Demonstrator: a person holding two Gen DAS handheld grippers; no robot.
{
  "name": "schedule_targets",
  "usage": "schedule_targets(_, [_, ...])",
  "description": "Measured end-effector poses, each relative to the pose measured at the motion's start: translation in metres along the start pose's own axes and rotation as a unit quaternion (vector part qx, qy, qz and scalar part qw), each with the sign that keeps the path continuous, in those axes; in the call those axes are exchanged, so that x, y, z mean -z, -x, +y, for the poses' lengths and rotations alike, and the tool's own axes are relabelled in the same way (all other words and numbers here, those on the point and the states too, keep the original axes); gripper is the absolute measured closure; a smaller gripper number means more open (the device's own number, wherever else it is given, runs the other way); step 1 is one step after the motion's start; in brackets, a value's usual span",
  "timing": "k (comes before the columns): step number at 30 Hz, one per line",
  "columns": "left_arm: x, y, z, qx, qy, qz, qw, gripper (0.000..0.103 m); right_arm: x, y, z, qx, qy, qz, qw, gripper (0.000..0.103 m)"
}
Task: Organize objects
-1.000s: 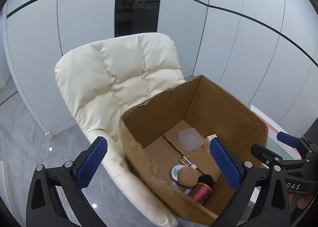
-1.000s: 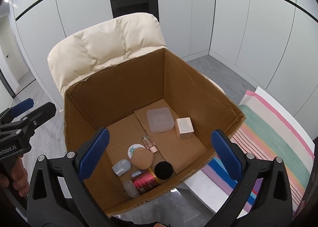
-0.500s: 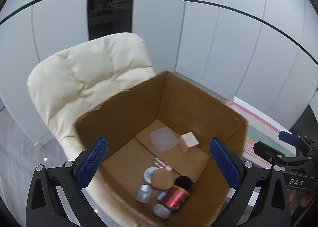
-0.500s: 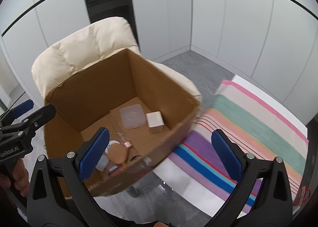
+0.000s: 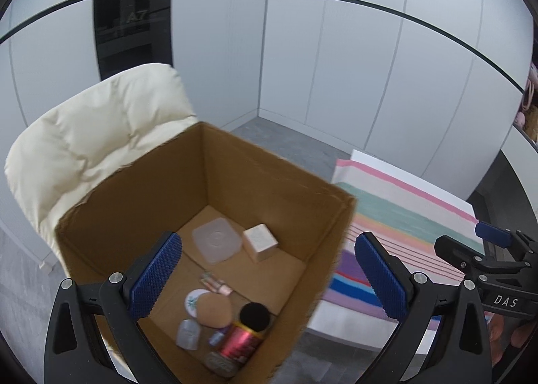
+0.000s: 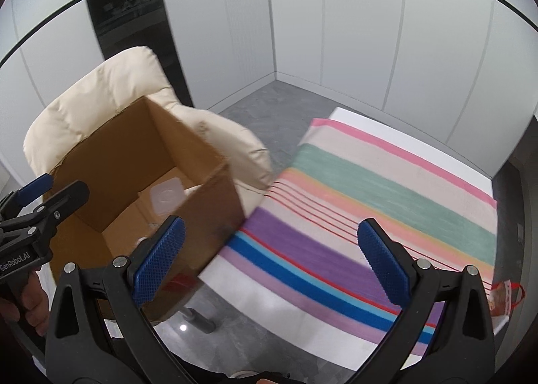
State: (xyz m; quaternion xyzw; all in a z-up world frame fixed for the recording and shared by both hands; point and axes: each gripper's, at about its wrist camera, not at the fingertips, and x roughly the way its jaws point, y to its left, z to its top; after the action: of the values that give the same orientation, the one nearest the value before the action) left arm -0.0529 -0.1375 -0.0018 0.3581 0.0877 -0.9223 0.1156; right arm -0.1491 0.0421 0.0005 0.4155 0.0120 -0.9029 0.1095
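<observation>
Brown corrugated cardboard box (image 5: pixel 215 216), open-topped, standing on a cream padded chair (image 5: pixel 97 135)

Contents, seen from the left wrist view, all lying on the box floor:
- translucent square lid or pad (image 5: pixel 217 240), far side, just beside a small cream carton (image 5: pixel 260 241)
- slim pink tube (image 5: pixel 215 284), mid-floor
- round white tin with a green motif (image 5: pixel 194 300), partly under a tan sponge puff (image 5: pixel 214 309)
- black round cap (image 5: pixel 255 316) touching a red metallic can (image 5: pixel 239 341)
- small grey pouch (image 5: pixel 189 333) and a blurred greyish item at the near wall, kind not clear

Striped cloth (image 6: pixel 370 216) covers a white surface just to the right of the chair; nothing is seen lying on the part in view

Left gripper (image 5: pixel 269 278): jaws wide apart, holding nothing, poised above the box mouth. Right gripper (image 6: pixel 269 256): jaws likewise spread and empty, aimed over the cloth beside the box corner

Step in hand, as a judgement: both tools free, one over the box, one over the cloth. This fits either items about to be taken out and laid in order on the cloth, or items already gathered into the box. Any pick from the near cluster calls for care, since the pieces touch and overlap
</observation>
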Motion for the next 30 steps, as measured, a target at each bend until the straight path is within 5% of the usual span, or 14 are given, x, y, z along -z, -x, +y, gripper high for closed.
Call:
schedule_targets(10, [0.002, 0.004, -0.058, 0.028, -0.042, 0.002, 0.9987, 0.000, 0.013, 0.023, -0.059, 0.031, -0.046, -0.004, 0.998, 0.000])
schedule_targets(19, [0.014, 0.044, -0.080, 0.009, -0.044, -0.022, 0.9988, 0.000, 0.043, 0.075, -0.094, 0.036, -0.087, -0.006, 0.995, 0.000])
schedule_targets(30, [0.051, 0.069, -0.115, 0.040, -0.082, 0.031, 0.9953, 0.000, 0.081, 0.125, -0.116, 0.072, -0.085, -0.017, 0.994, 0.000])
